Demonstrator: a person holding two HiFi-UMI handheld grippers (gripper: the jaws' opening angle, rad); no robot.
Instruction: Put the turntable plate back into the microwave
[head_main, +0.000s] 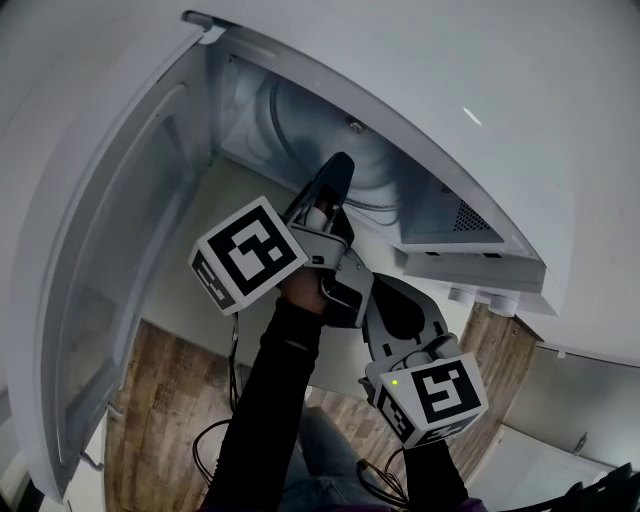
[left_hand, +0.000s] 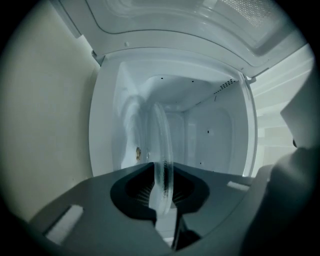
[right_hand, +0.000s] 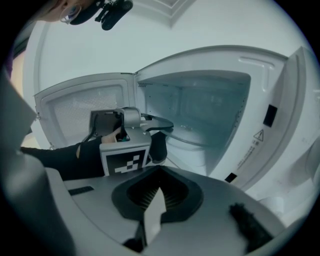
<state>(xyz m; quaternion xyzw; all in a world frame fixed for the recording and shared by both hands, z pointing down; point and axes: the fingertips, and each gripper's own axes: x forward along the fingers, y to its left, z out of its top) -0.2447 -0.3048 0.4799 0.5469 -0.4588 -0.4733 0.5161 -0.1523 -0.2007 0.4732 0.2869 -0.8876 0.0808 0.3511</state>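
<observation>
Your left gripper (left_hand: 162, 192) pinches the turntable plate (left_hand: 162, 140) at the microwave (left_hand: 215, 125) mouth; right gripper (right_hand: 156, 200) closed, empty. Next: seat it inside.

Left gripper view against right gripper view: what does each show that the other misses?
Only the left gripper view: the left gripper clamped on the edge-on rim of the clear glass turntable plate. Only the right gripper view: that gripper's marker cube and the black sleeve from outside, the open white door, the right gripper shut on nothing. Both: the white microwave, its cavity open.
</observation>
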